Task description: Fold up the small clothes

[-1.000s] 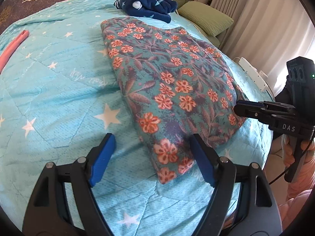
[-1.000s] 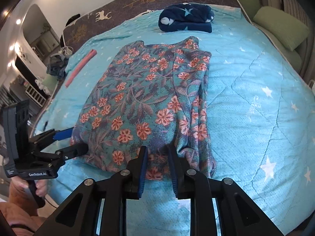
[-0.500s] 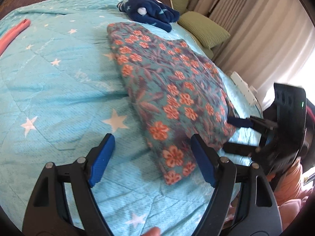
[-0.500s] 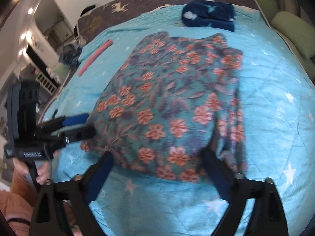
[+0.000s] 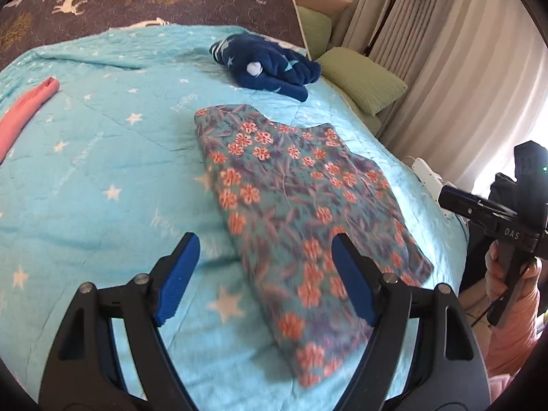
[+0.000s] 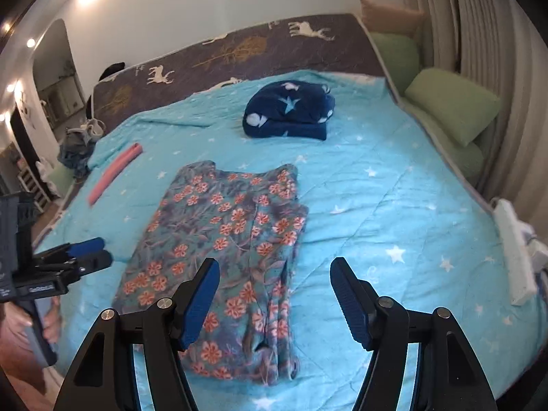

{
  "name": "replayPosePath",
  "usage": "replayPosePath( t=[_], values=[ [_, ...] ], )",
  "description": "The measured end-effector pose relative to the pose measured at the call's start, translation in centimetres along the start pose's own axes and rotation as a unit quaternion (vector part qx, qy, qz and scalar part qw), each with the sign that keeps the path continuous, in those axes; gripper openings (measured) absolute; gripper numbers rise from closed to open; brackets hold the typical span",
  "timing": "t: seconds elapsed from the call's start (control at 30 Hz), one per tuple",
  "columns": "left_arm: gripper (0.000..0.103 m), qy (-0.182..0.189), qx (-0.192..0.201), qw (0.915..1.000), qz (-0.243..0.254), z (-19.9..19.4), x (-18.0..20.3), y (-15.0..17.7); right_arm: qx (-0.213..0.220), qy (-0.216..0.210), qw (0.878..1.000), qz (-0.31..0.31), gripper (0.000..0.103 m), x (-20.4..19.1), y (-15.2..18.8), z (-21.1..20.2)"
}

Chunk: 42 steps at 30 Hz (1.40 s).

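A folded teal garment with orange flowers (image 5: 298, 212) (image 6: 226, 239) lies flat on the turquoise star quilt (image 5: 102, 157) (image 6: 376, 205). My left gripper (image 5: 265, 243) hovers open above its near left edge, nothing between the blue pads. My right gripper (image 6: 274, 267) hangs above the garment's near right corner; its jaws are closing on empty air and touch no cloth. Each gripper also shows in the other's view: the right gripper (image 5: 452, 198) off the bed's right side, the left gripper (image 6: 96, 250) beyond the left edge, each held by a hand.
A folded navy star-print fleece (image 5: 270, 65) (image 6: 291, 113) lies at the far end of the bed. A pink rolled cloth (image 5: 27, 109) (image 6: 113, 174) rests at the left. Green pillows (image 5: 363, 82) (image 6: 452, 106) and a white power strip (image 6: 513, 250) line the right side by the curtains.
The right gripper let go of the garment's near hem and opened. Both grippers rose and backed off, so the whole garment now shows lying flat.
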<state>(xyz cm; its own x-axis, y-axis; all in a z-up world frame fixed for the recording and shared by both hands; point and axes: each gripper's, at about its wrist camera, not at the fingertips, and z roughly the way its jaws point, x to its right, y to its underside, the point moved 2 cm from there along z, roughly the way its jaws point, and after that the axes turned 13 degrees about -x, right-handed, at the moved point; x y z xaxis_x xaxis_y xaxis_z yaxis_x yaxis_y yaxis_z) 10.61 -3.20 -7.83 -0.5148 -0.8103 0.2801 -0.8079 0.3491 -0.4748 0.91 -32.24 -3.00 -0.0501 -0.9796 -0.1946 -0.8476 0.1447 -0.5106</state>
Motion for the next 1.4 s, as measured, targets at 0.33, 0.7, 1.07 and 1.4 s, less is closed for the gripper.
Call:
replayPosePath(
  t=[0.33,0.7,1.07,1.4],
  values=[
    [0.079,0.015,-0.063,0.9969,-0.046,4.8,-2.4,-3.4,-0.086,-0.118,0.988,0.043,0.069,3.7,-3.8,8.0],
    [0.079,0.028,-0.076,0.9964,-0.027,8.5,-3.1,-7.4,-0.107,-0.194,0.974,0.037,0.07,5.2,-7.6,13.3],
    [0.073,0.066,-0.049,0.9964,0.019,9.8,-3.4,-7.9,-0.079,-0.253,0.963,-0.04,0.07,3.5,-7.9,14.3],
    [0.066,0.073,-0.048,0.9944,0.06,10.7,-2.4,-8.4,-0.093,-0.285,0.953,-0.037,0.045,3.3,-9.1,15.7]
  ],
)
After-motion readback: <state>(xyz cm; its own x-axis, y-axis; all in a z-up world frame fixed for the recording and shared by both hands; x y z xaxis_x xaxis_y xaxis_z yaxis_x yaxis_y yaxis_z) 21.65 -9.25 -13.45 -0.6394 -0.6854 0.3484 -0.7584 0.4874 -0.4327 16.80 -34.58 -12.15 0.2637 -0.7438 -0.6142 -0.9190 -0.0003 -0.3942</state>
